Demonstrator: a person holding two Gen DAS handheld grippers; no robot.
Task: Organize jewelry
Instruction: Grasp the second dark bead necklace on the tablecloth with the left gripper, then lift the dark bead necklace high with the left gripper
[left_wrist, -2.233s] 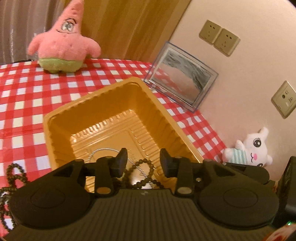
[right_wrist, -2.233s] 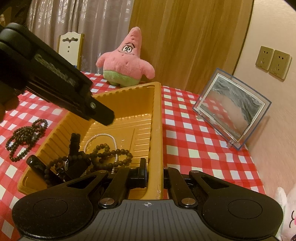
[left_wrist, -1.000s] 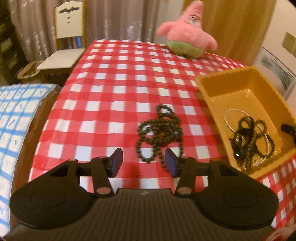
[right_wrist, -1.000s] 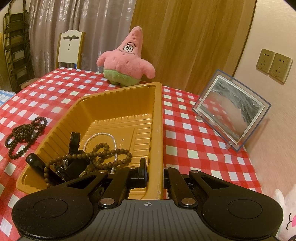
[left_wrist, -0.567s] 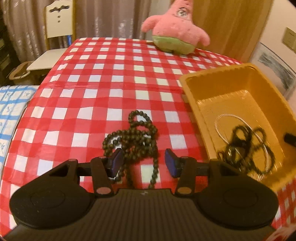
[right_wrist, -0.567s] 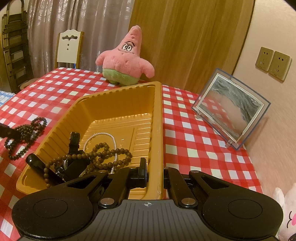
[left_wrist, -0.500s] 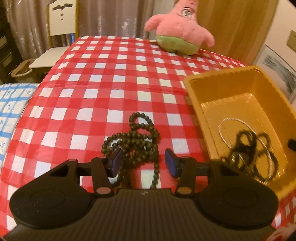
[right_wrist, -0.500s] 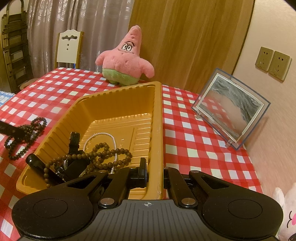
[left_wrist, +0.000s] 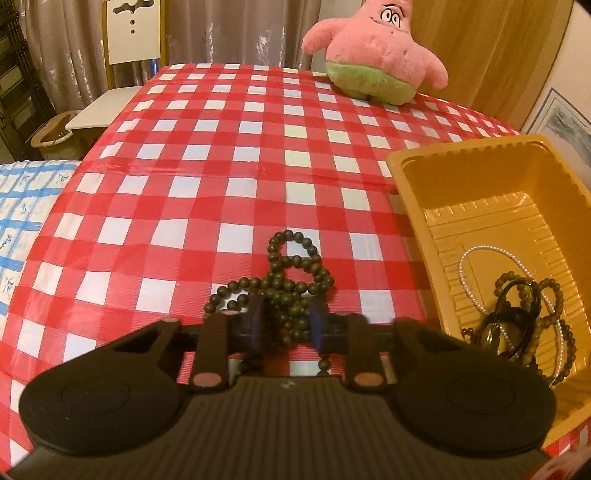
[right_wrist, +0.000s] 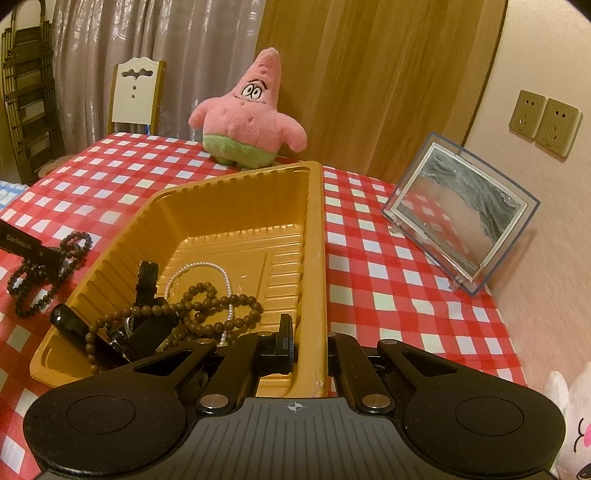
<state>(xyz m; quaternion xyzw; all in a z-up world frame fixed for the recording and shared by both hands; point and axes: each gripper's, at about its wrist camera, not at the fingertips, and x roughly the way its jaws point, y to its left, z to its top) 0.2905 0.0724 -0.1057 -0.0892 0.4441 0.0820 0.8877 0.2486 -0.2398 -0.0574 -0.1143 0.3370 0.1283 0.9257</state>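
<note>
Warm dim light - fisheye edges, slight blur.

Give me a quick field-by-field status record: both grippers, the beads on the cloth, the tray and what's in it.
left gripper: fingers either side of the dark bead necklace, blurred; closure unclear
dark bead necklace: bunched on the checked tablecloth, outside the tray, to its left
right gripper: clamped on the tray wall at the near corner
tray: gold plastic, upright on the cloth
tray contents: pearl strand, brown bead string, black watch, tangled at the near end
left to do: necklace not yet in tray
</note>
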